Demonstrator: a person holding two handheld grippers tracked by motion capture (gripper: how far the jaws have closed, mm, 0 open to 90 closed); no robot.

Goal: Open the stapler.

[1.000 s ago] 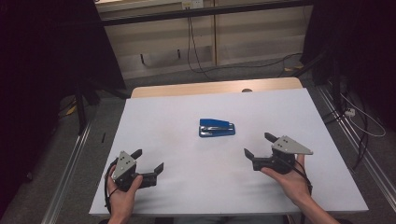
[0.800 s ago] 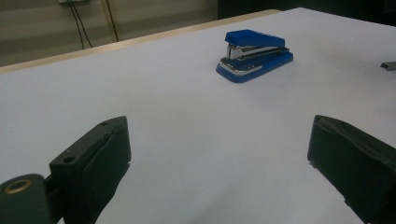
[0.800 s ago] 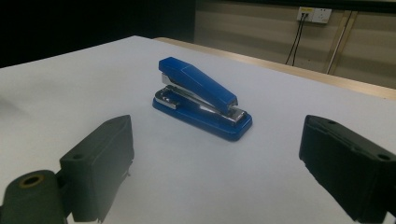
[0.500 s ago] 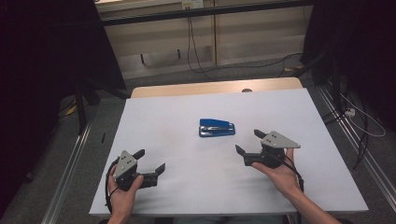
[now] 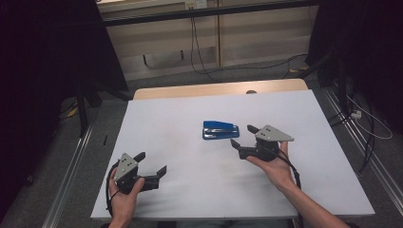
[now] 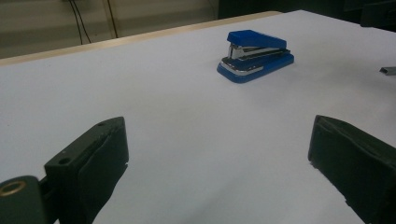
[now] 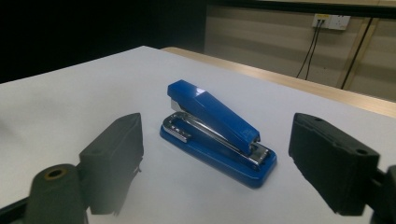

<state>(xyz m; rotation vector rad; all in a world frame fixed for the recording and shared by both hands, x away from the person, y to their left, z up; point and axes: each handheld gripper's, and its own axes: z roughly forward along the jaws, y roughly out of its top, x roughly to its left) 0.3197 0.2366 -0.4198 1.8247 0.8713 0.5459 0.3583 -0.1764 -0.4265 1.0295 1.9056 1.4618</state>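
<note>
White table (image 5: 190, 199), dim room. Blue stapler (image 5: 220, 129) mid-table. Right gripper (image 5: 242, 137), jaws apart, has advanced to just beside it: approach for grasp. Left gripper (image 5: 152, 165) unmoved, jaws apart.

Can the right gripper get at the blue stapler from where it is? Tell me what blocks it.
Probably yes. The right gripper is open, its jaws point at the blue stapler close by, and bare white table lies between them. The left gripper sits far off.
</note>
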